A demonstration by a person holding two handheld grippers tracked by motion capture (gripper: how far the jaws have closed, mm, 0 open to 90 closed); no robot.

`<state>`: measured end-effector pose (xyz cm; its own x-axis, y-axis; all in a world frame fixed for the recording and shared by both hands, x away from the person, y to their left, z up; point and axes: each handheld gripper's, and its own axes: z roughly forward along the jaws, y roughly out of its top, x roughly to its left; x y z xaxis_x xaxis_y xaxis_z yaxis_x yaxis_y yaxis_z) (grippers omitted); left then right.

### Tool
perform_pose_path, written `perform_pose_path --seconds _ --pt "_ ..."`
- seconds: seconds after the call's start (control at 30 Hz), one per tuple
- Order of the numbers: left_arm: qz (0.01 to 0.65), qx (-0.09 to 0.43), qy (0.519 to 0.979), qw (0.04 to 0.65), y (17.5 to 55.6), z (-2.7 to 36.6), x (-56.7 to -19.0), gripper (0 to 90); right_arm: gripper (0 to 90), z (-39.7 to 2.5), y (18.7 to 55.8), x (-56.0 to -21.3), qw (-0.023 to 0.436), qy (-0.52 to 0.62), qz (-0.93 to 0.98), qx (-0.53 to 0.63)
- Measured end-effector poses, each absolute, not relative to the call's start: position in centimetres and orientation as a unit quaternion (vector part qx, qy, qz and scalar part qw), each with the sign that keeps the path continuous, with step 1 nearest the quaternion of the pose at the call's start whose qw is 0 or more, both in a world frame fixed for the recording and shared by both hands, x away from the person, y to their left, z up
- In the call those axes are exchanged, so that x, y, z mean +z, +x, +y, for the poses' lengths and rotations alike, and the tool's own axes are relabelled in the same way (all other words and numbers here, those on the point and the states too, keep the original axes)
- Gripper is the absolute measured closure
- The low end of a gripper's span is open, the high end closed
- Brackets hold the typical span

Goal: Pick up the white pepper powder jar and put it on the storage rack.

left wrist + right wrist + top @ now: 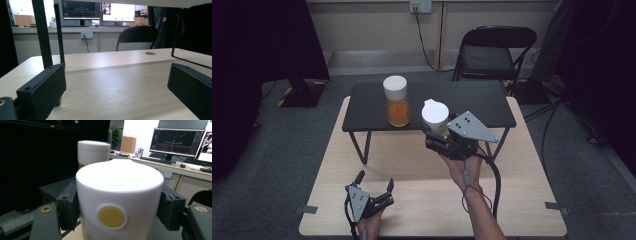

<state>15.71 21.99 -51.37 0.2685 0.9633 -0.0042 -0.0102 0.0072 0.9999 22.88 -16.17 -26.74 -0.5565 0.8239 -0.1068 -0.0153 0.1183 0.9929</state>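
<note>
Nearest the high camera, left gripper (374,187) was held low over the wooden table (422,200), jaws wide apart, nothing between them; bare tabletop was seen between them in the left gripper view. Right gripper (438,134) was seen farther in, at the front edge of the black shelf (362,107), jaws clamped on the sides of a white-lidded jar (117,202). A yellow round mark was seen on the jar's lid wall. A second jar (396,101) with orange contents was stood upright on the shelf, just beside the held one, apart. A black chair (493,52) was seen behind.
</note>
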Motion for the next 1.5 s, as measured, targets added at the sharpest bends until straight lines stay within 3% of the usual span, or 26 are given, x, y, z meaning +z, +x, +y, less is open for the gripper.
perform_pose_path --seconds 0.67,1.5 --pt "0.426 0.429 0.558 0.568 15.7 22.0 -51.4 0.9 30.0 -13.6 28.1 -25.1 0.377 0.366 0.638 0.563" --pt "0.427 0.430 0.558 0.568 15.7 21.9 -51.4 0.7 30.0 -14.2 29.6 -26.6 0.365 0.380 0.621 0.579"
